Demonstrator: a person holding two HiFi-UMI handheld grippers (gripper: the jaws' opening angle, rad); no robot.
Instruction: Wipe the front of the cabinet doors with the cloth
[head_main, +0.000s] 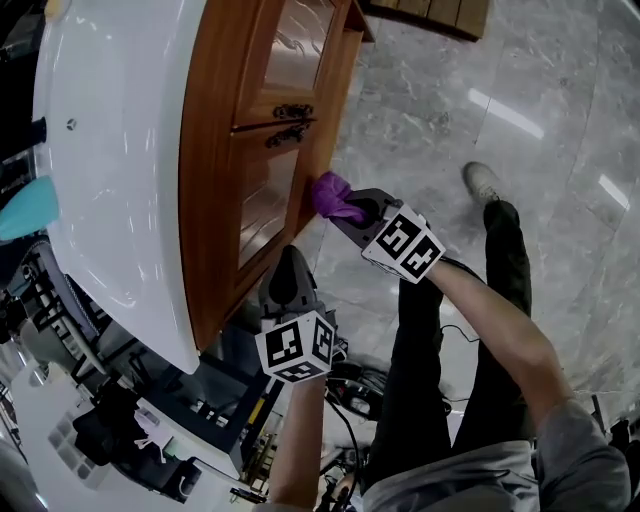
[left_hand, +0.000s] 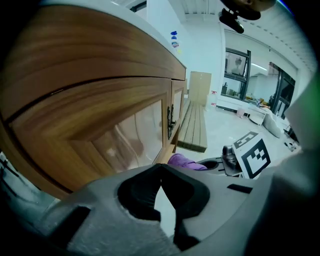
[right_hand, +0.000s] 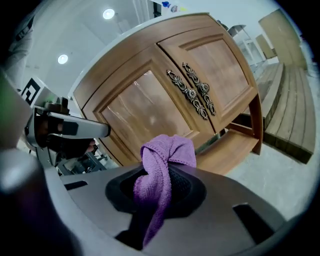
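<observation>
Right gripper (right_hand: 161, 190) fingers pinched purple cloth (right_hand: 165, 160), wad bunched ahead of tips. Cabinet doors (right_hand: 150, 105) lay straight ahead of cloth, near lower rail; contact unclear. Left gripper (left_hand: 161, 172) fingers pressed together, empty, beside cabinet.

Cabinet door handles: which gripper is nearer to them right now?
Right. The right gripper, holding the purple cloth, is by the bottom edge of the cabinet doors, below the handles. The left gripper hangs further back, shut and empty.
</observation>
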